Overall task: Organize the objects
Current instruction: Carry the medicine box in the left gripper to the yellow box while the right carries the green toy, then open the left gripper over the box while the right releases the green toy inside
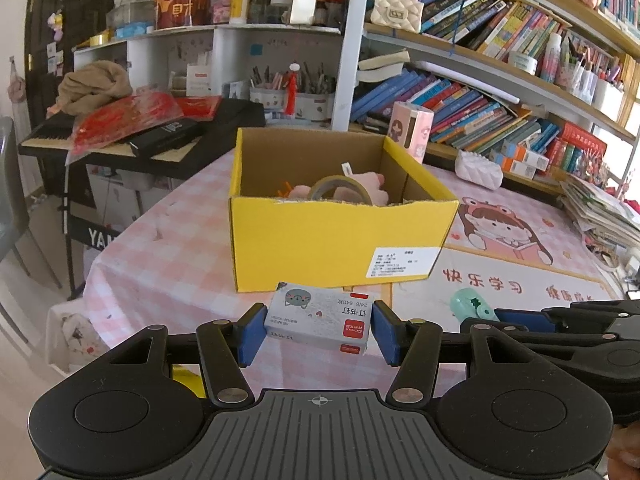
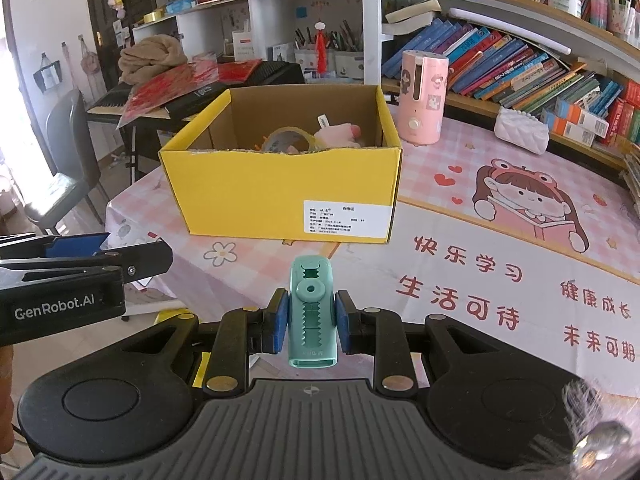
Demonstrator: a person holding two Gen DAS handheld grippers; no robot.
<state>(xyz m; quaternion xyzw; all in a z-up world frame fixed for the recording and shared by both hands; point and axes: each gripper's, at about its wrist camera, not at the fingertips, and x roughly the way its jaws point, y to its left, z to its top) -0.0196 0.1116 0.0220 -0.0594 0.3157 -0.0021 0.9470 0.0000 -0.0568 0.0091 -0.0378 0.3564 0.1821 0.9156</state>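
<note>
My left gripper (image 1: pixel 318 330) is shut on a grey staple box (image 1: pixel 318 320) with a cat picture and holds it above the table, in front of the yellow cardboard box (image 1: pixel 340 236). My right gripper (image 2: pixel 310 320) is shut on a teal stapler (image 2: pixel 312 312), held upright above the table, in front of the same yellow box (image 2: pixel 280 196). The box holds a tape roll (image 1: pixel 338 188) and a pink plush toy (image 1: pixel 376 184). The stapler also shows in the left wrist view (image 1: pixel 472 306), and the left gripper's side shows at the left of the right wrist view (image 2: pixel 80 276).
The table has a pink checked cloth (image 2: pixel 480 280). A pink cylinder appliance (image 2: pixel 422 96) and a white quilted pouch (image 2: pixel 520 130) stand behind the box. Bookshelves (image 1: pixel 500 92) run along the back right. A keyboard (image 1: pixel 120 136) with red bags and a chair (image 2: pixel 64 160) stand left.
</note>
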